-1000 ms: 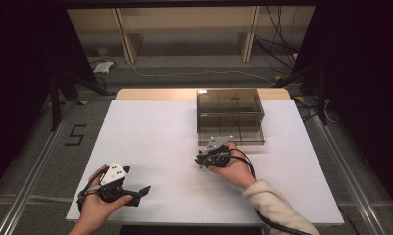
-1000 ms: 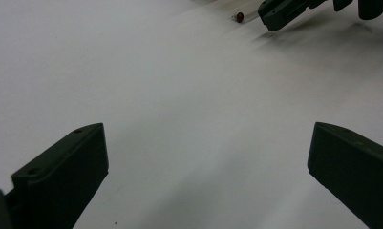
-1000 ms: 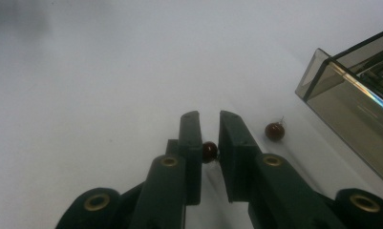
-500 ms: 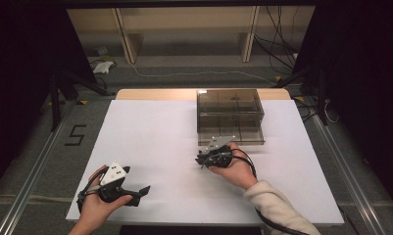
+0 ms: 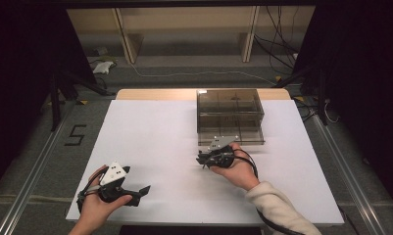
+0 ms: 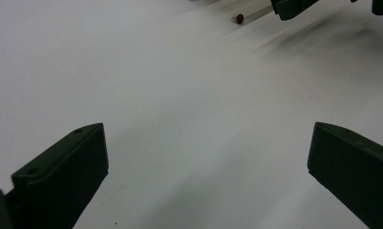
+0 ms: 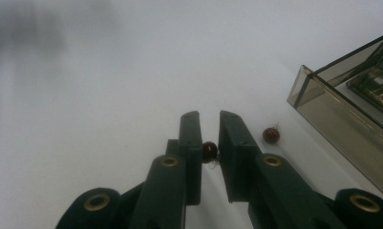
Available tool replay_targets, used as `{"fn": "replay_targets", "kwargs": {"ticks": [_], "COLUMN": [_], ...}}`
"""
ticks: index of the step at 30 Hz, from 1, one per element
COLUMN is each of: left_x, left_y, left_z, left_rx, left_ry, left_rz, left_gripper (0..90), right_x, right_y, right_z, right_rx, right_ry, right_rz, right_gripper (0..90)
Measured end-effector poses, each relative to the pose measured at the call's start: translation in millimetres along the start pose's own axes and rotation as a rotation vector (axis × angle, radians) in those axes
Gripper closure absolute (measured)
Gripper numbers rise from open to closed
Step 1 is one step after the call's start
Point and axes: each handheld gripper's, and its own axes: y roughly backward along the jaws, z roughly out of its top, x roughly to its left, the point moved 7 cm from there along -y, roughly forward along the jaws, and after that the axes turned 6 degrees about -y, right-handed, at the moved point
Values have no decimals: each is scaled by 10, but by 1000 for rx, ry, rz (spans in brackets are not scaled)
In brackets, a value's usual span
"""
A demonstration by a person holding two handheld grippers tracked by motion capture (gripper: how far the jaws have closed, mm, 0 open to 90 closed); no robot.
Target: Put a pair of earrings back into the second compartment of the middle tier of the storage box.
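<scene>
White tabletop: right gripper pinches small red bead, hard, round, roll-prone; grip across its middle.

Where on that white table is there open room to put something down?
The white sheet is bare left of the smoky plastic box, between it and the left gripper. It is crowded in front of the box: the right gripper holds a dark bead, with another bead beside it.

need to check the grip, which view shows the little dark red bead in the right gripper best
The right gripper view: the bead sits close up, pinched between the right gripper jaws, with a second bead loose on the table beside them. In the high view the hand and gripper hide it. The left gripper view offers no clear look at it.
</scene>
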Motion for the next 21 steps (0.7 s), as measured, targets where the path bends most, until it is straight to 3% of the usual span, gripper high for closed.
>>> {"fn": "replay_targets", "kwargs": {"ticks": [21], "left_x": [-1], "left_y": [2], "left_z": [2], "left_rx": [-2], "left_ry": [4], "left_rz": [0], "left_gripper": [0], "right_x": [-12], "right_y": [87], "right_z": [48], "right_rx": [-32], "right_ry": [-16], "right_rz": [-5], "right_gripper": [808]}}
